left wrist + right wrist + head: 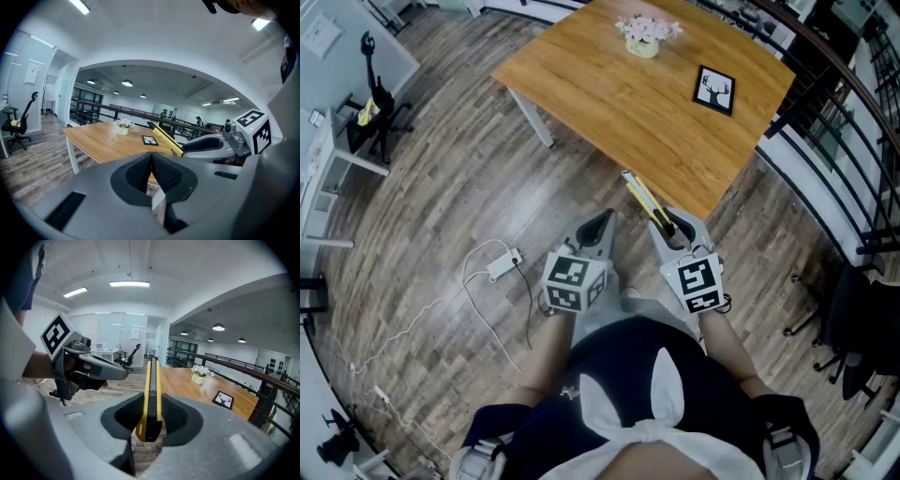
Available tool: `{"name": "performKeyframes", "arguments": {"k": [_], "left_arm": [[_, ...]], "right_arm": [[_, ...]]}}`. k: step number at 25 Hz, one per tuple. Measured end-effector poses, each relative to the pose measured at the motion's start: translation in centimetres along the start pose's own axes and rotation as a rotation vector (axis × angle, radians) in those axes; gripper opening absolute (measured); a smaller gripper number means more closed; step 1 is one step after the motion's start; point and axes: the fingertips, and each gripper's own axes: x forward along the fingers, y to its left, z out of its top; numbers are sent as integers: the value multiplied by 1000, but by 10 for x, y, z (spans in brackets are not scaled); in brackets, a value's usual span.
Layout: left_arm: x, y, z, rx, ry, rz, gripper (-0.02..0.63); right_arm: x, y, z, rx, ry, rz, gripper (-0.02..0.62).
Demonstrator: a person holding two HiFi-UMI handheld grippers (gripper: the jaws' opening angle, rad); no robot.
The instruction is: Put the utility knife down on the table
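While the person stands just short of the table (609,94), the right claw (673,230) is clamped on the utility knife (645,200). It holds the knife in the air, aimed at the near edge, apparently ready to set it down. The left claw (602,228) waits alongside, jaws together, empty.

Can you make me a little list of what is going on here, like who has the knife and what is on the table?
Right gripper: closed on the yellow utility knife
Left gripper: closed, nothing in it
Knife place: up in the air by the table's edge, not set down yet
Table: wooden, with a flower pot and a small picture frame on it
Floor: wood planks with a white cable lying on them
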Motion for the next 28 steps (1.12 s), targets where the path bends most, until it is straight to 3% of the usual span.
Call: {"name": "performKeyframes", "arguments": {"k": [18,28], "left_arm": [[55,90,50,16,-8,-39,18],[79,152,79,26,-3,-100,18]], "right_arm": [[93,-49,56,20,-28,-64,115],[154,-66,99,13,-36,-133,115]]}}
